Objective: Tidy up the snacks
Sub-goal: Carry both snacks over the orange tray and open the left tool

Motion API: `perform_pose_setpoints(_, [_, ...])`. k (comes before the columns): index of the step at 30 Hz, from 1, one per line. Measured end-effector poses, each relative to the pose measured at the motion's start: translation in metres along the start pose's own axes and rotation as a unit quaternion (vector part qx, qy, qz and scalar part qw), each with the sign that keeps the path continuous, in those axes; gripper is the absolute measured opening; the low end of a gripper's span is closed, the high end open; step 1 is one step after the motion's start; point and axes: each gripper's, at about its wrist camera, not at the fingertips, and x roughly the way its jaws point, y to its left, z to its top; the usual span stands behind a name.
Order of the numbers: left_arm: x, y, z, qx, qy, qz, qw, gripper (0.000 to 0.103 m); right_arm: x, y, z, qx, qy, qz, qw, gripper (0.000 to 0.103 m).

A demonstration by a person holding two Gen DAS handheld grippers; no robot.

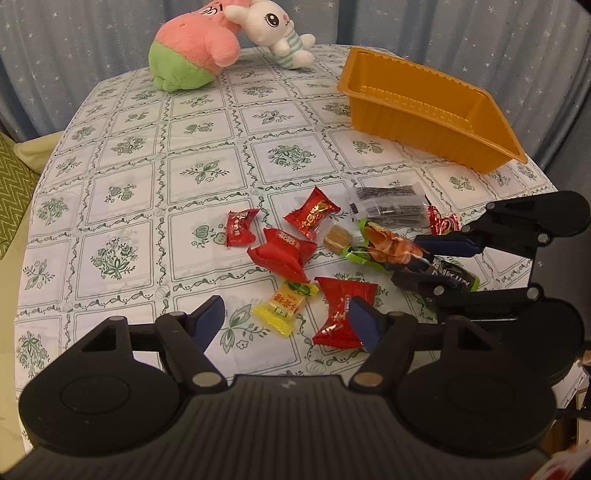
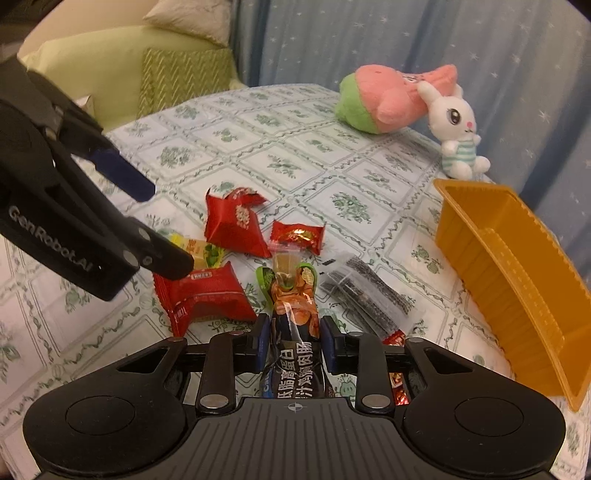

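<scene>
Several wrapped snacks lie in a heap on the floral tablecloth: red packets [image 1: 282,251], a yellow candy [image 1: 284,308], a brown cube candy [image 1: 337,238] and a black-grey sachet [image 1: 386,206]. An empty orange tray [image 1: 424,107] stands at the back right; it also shows in the right wrist view [image 2: 517,273]. My right gripper [image 2: 294,341] is shut on a long green-and-black sausage stick [image 2: 293,314], also seen in the left wrist view [image 1: 406,254]. My left gripper [image 1: 286,319] is open above the yellow candy and a red packet [image 1: 343,317].
A pink-and-green plush [image 1: 192,55] and a white bunny plush [image 1: 277,29] sit at the table's far edge. A green cushion [image 2: 184,77] and a sofa lie beyond the table. A blue starred curtain hangs behind.
</scene>
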Motion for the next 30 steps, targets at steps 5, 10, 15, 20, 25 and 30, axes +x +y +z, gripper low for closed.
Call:
perform_pose_setpoints(5, [-0.001,-0.001,0.001,0.006,-0.001,-0.009,0.9999,0.068,-0.015,-0.012,-0.001,0.055,-0.004,-0.001,0.998,0.030])
perform_pose_setpoints(10, [0.000,-0.006,-0.003,0.026,0.002,-0.037,0.9990,0.053,-0.035,-0.029,-0.008,0.124,-0.007,-0.006,0.992,0.030])
perform_pose_setpoints(15, [0.007,-0.019,-0.006,0.055,0.012,-0.057,0.9968,0.044,-0.053,-0.041,-0.019,0.161,-0.009,-0.021,0.987,0.030])
perform_pose_setpoints(20, [0.018,-0.031,-0.002,0.078,0.023,-0.051,0.9954,0.040,-0.063,-0.050,-0.030,0.186,-0.009,-0.031,0.982,0.030])
perform_pose_setpoints(25, [0.028,-0.037,0.004,0.077,0.033,-0.040,0.9957,0.031,-0.069,-0.060,-0.040,0.195,-0.009,-0.029,0.980,0.030])
perform_pose_setpoints(30, [0.031,-0.043,0.006,0.065,0.038,-0.027,0.9968,0.024,-0.072,-0.076,-0.048,0.200,-0.007,-0.023,0.980,0.029])
